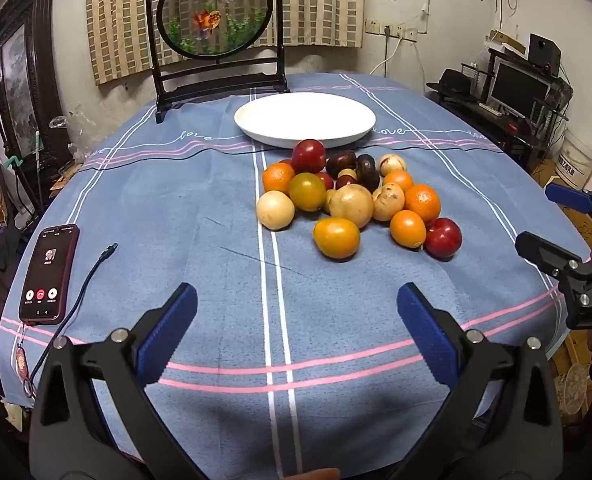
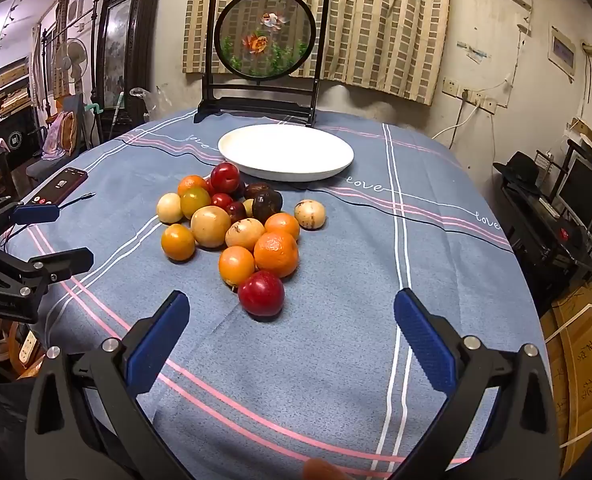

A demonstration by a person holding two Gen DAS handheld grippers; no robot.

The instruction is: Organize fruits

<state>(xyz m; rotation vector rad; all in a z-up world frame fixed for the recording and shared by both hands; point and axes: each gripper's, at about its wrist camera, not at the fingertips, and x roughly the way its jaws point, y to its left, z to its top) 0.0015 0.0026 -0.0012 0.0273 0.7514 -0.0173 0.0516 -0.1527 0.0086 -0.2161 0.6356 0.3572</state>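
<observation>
Your left gripper (image 1: pixel 296 312) hangs over the blue striped tablecloth (image 1: pixel 200 208) with its jaws spread wide and nothing between the blue pads; your right gripper (image 2: pixel 288 320) is the same, released and bare. Take the white plate (image 1: pixel 305 119) as your landmark: it sits on the cloth just in front of the goldfish screen (image 1: pixel 215 12), and nothing lies in it. Every fruit is still out on the cloth, in one pile of fruit (image 1: pixel 356 196) that starts just on your side of the plate's near rim. A red plum (image 1: pixel 309 156) sits closest to that rim, almost touching it. On the side of the pile away from the plate lies another red plum (image 2: pixel 261 293), touching a small orange fruit (image 2: pixel 236 265) and sitting just below a mandarin (image 2: pixel 276 254). This plum is the fruit nearest your right gripper, a little toward its left pad.

Several small dark and red fruits in the middle of the pile are half covered by the pale round ones, so you cannot count them or tell what they are. A phone (image 1: pixel 50 274) with a lit screen lies well to the left of the plate, a cable (image 1: pixel 84 280) beside it. Both gripper bodies are cut off by the lower frame edge.
</observation>
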